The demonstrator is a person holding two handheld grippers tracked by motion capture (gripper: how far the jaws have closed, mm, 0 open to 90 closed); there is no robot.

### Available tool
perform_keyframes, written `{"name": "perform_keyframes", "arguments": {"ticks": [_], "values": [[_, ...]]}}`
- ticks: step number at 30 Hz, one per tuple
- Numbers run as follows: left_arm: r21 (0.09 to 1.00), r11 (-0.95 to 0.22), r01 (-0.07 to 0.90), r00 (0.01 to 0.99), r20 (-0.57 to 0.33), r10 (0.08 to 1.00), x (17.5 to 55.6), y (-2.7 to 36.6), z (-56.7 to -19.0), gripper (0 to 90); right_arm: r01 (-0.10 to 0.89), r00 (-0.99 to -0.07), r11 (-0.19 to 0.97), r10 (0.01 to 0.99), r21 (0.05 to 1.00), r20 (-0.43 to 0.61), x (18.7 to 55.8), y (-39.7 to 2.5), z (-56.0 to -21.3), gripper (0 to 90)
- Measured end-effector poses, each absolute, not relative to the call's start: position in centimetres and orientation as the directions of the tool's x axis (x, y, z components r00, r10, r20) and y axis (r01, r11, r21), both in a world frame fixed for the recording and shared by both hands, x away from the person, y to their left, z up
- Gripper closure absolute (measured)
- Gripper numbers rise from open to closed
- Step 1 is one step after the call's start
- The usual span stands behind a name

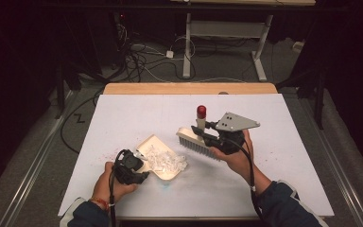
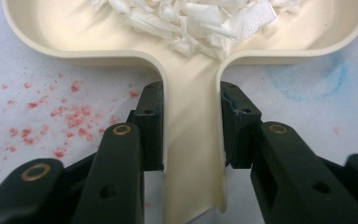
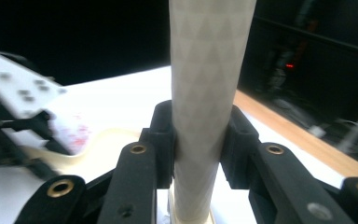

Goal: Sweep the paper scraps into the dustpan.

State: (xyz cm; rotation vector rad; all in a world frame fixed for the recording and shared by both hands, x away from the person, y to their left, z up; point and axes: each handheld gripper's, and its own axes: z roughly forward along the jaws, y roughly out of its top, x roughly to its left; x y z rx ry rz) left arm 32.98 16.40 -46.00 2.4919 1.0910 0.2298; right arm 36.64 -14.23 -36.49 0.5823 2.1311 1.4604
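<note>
Now our left gripper (image 2: 191, 135) clamps the dustpan (image 1: 157, 144) handle, scraps (image 1: 166, 161) already inside; our right gripper (image 3: 198, 140) grips the brush (image 1: 199, 144) lifted clear. Emptying remains, we reckon.

No readable text, label, brand or number appears anywhere: the cream dustpan (image 2: 193, 140), the brush handle (image 3: 205, 107) with its faint triangle pattern, and the white tabletop (image 1: 137, 113) all look unmarked, though the dim background may hide small print too blurred to tell
</note>
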Motion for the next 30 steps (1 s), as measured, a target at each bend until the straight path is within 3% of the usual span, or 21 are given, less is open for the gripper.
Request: {"name": "perform_keyframes", "arguments": {"ticks": [4,9,15,22,30], "values": [[0.425,-0.61,0.669,0.678,-0.015,0.734,33.0,16.3,-45.8,63.5,0.082,-0.725,0.356,0.663,0.931,-0.189,38.2,-14.3,-37.0,70.8],[0.423,-0.597,0.681,0.666,-0.021,0.745,33.2,16.3,-45.9,63.5,0.091,-0.707,0.393,0.673,0.915,-0.218,39.5,-12.8,-38.5,70.9],[0.425,-0.591,0.686,0.661,-0.022,0.75,33.3,16.4,-46.0,63.5,0.086,-0.765,0.43,0.607,0.899,-0.217,38.7,-10.7,-39.3,70.8],[0.425,-0.591,0.686,0.657,-0.013,0.754,33.3,16.2,-45.9,63.5,0.057,-0.828,0.383,0.535,0.922,-0.171,36.7,-8.4,-38.7,70.9],[0.426,-0.592,0.684,0.659,-0.014,0.752,33.3,16.3,-45.9,63.5,0.038,-0.818,0.324,0.553,0.945,-0.157,36.0,-10.4,-36.3,70.9]]}}
